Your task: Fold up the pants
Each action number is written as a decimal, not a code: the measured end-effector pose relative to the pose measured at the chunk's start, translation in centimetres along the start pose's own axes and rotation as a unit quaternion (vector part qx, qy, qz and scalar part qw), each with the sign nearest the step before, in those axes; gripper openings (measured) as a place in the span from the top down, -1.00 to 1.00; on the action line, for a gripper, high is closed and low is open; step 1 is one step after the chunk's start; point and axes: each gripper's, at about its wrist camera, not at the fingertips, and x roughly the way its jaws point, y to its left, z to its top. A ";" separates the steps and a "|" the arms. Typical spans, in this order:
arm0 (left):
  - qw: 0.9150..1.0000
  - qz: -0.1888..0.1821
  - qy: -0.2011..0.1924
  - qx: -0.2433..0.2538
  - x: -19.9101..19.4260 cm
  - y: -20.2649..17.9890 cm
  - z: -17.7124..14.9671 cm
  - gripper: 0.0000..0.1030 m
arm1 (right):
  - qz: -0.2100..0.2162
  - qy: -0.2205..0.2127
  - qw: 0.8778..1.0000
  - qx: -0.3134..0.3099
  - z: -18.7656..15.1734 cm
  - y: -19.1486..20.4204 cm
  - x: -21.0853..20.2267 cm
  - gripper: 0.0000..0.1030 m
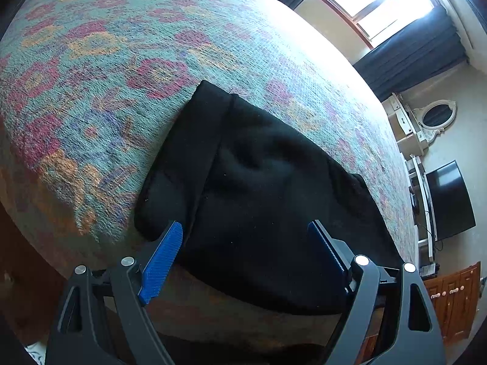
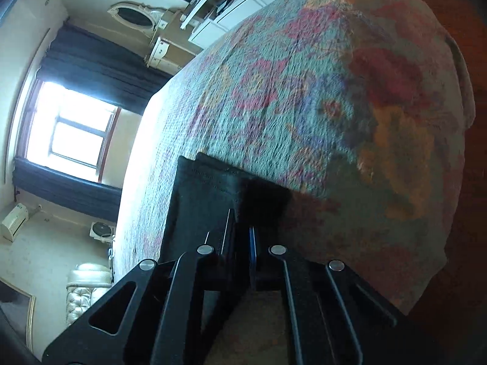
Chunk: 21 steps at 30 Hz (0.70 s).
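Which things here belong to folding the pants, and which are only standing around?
Job: black pants; left gripper, open; right gripper, nearly closed; patterned bedspread.
Around: window; dark curtains; television; oval mirror.

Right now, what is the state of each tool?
Left tool: open, above the folded black fabric pants.
Right tool: nearly shut; holding cannot be told.

Black pants [image 1: 268, 182] (floral teal bedspread [image 1: 106, 76])

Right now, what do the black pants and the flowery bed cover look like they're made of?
The black pants look like soft, matte fleece or knit: fuzzy, no shine, though that's a guess. The bed cover looks woven and nubbly, perhaps cotton; rows of tiny bumps show.
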 end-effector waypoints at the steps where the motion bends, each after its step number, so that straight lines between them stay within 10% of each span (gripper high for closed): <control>1: 1.000 -0.001 0.000 -0.001 0.0 0.0 0.0 -0.61 | -0.010 -0.014 1.000 0.000 0.2 0.4 -0.7 0.61; 4: 1.000 -0.001 0.004 -0.002 0.1 0.2 0.2 -0.61 | 0.033 0.011 0.999 0.004 -1.5 1.9 -2.3 0.26; 11: 1.000 0.005 0.011 0.014 0.3 -0.1 0.1 -0.61 | 0.088 0.255 0.963 0.000 -13.0 5.8 0.1 0.26; 21: 1.000 -0.002 0.014 0.018 0.5 0.3 0.1 -0.61 | 0.073 0.311 0.947 -0.016 -17.6 6.6 3.0 0.28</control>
